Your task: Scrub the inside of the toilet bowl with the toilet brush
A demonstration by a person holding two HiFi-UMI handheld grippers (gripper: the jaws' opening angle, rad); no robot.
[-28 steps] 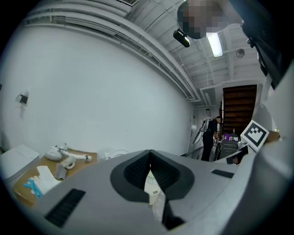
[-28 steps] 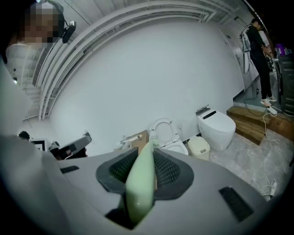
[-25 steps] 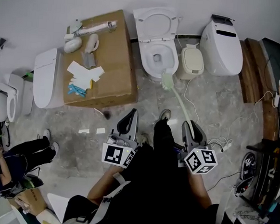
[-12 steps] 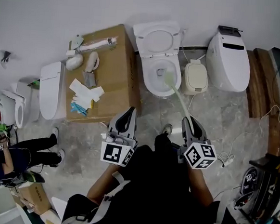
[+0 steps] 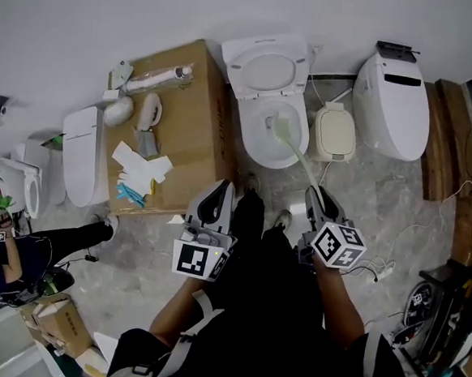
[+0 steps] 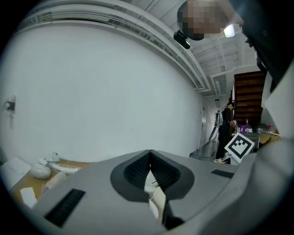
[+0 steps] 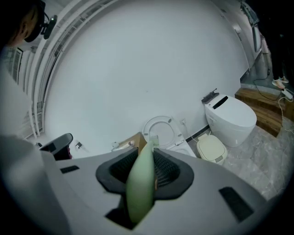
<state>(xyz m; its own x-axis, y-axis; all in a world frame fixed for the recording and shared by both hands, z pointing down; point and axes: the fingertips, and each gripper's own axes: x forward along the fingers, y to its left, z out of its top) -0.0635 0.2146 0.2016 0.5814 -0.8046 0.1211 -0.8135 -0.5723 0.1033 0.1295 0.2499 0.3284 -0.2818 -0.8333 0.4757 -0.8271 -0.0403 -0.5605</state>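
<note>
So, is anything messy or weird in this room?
A bit. Loose white papers lie scattered on the big cardboard box beside the open toilet, and a white cable trails across the floor on the right. Nothing looks spilled or broken. The right gripper holds the green toilet brush, reaching into the bowl.

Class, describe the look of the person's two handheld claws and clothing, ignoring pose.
Left claw and right claw: grey moulded plastic shells, black ribbed pads inside. Each carries a white cube with black square markers. Black clothing; grey strap across the torso.
</note>
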